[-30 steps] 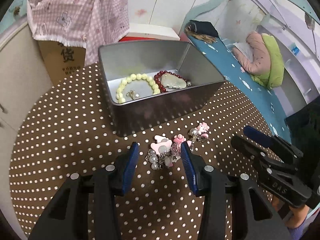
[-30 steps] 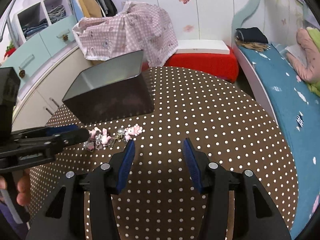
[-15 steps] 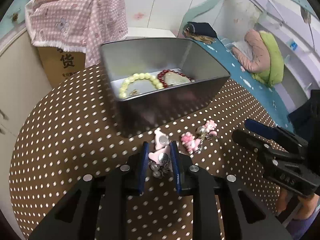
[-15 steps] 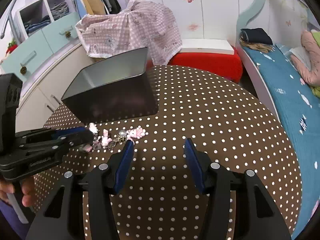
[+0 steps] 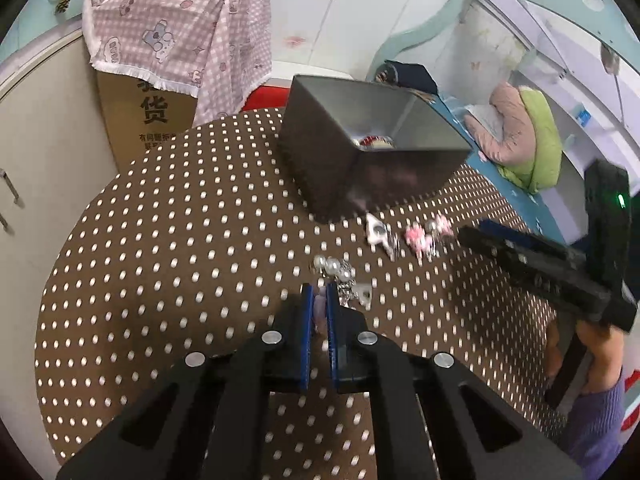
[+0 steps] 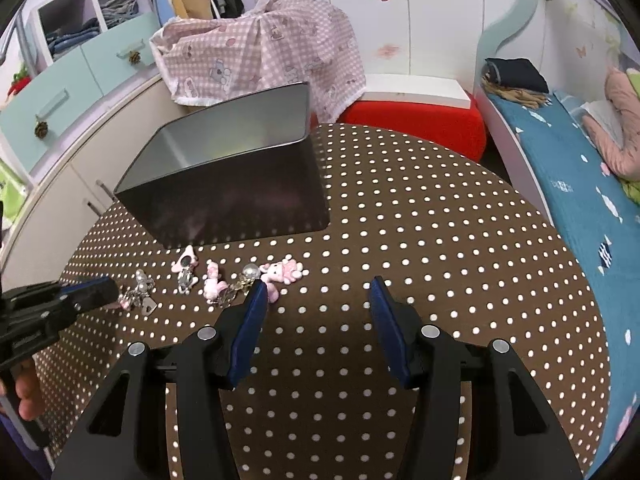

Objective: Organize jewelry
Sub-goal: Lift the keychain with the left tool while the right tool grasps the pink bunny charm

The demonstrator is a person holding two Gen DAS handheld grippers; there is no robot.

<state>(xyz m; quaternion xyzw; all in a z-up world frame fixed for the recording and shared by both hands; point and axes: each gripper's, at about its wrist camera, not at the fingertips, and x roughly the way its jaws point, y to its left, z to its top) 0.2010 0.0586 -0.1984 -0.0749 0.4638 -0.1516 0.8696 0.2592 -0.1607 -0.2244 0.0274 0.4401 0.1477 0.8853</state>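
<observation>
A pink charm bracelet with pearls (image 5: 340, 276) lies strung across the dotted table, in front of a grey metal tin (image 5: 372, 160). My left gripper (image 5: 319, 312) is shut on one end of the bracelet, with a pale pink charm between its blue pads. The rest of the chain (image 6: 224, 280) trails toward pink charms (image 6: 284, 272) beside the tin (image 6: 236, 168). A red bead piece (image 5: 374, 142) shows inside the tin. My right gripper (image 6: 316, 300) is open and empty, just right of the charms; it also shows in the left wrist view (image 5: 532, 264).
The round brown polka-dot table (image 6: 420, 240) carries everything. A checked pink cloth over a cardboard box (image 5: 176, 36) stands behind it, a red stool (image 6: 416, 120) at the back, a blue bed (image 6: 580, 168) on the right.
My left gripper has closed on the bracelet's end and pulled it back and left, stretching the chain out. The view has swung so the tin sits to the right. The right gripper stayed open.
</observation>
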